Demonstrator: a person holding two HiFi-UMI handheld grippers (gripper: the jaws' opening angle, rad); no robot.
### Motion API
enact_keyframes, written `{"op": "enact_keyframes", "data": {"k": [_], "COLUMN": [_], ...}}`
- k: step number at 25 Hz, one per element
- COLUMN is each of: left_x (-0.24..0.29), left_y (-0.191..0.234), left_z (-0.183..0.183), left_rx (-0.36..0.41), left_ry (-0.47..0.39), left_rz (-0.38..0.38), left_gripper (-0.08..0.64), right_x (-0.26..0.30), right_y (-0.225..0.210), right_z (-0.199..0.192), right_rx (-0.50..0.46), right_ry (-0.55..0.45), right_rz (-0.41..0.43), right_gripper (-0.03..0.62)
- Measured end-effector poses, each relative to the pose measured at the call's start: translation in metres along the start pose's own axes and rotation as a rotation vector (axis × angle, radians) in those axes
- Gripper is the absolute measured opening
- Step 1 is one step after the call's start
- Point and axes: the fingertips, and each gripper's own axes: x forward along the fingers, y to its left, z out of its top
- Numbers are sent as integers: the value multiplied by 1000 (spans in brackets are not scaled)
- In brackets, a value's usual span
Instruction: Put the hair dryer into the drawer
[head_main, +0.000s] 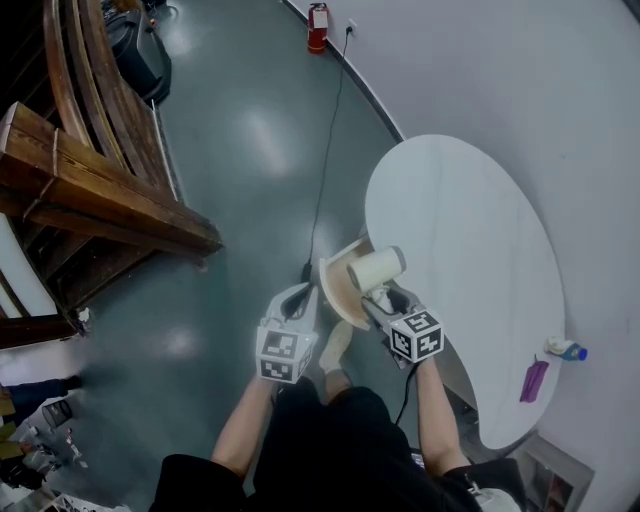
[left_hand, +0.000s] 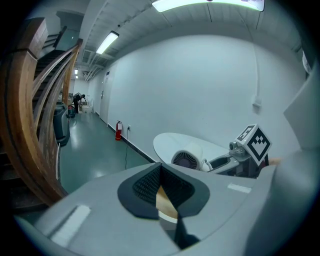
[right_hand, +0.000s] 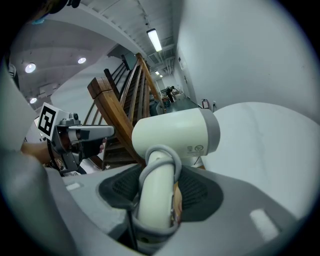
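Note:
A cream hair dryer (head_main: 377, 268) (right_hand: 170, 132) is held by its handle in my right gripper (head_main: 375, 298) (right_hand: 155, 200), which is shut on it; a grey cord loops round the handle. It hangs just over an open wooden drawer (head_main: 340, 285) that sticks out from the white oval table (head_main: 470, 230). My left gripper (head_main: 298, 300) (left_hand: 160, 187) is beside the drawer's left edge, jaws shut with nothing seen between them. The left gripper view shows the hair dryer's rear grille (left_hand: 187, 159) and the right gripper (left_hand: 235, 160) to the right.
A wooden staircase (head_main: 100, 190) rises at the left. A black cable (head_main: 325, 150) runs over the grey floor toward a red fire extinguisher (head_main: 317, 27) at the wall. A small bottle (head_main: 565, 349) and a purple item (head_main: 533, 380) lie on the table's near right edge.

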Motion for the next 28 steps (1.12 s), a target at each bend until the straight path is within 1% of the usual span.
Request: {"op": "enact_keyframes", "data": {"k": [9, 13, 19, 24, 28], "left_x": [12, 24, 38, 49, 59], "left_y": [16, 21, 26, 34, 38], "left_z": [-28, -38, -64, -84, -90], "left_rx": [-22, -33, -58, -87, -96], "left_ry": [40, 54, 103, 135, 147], "left_rz": [-22, -31, -35, -34, -44], "left_gripper": [6, 6, 6, 6, 6], "right_x": [35, 53, 73, 93, 106], "right_y": [2, -7, -21, -28, -35], "right_z": [-28, -42, -69, -86, -98], "right_rx": [-4, -14, -44, -29, -21], "right_ry": [74, 118, 213, 254, 287], "right_rz": [12, 12, 25, 38, 42], "right_gripper": [230, 230, 230, 232, 230]}}
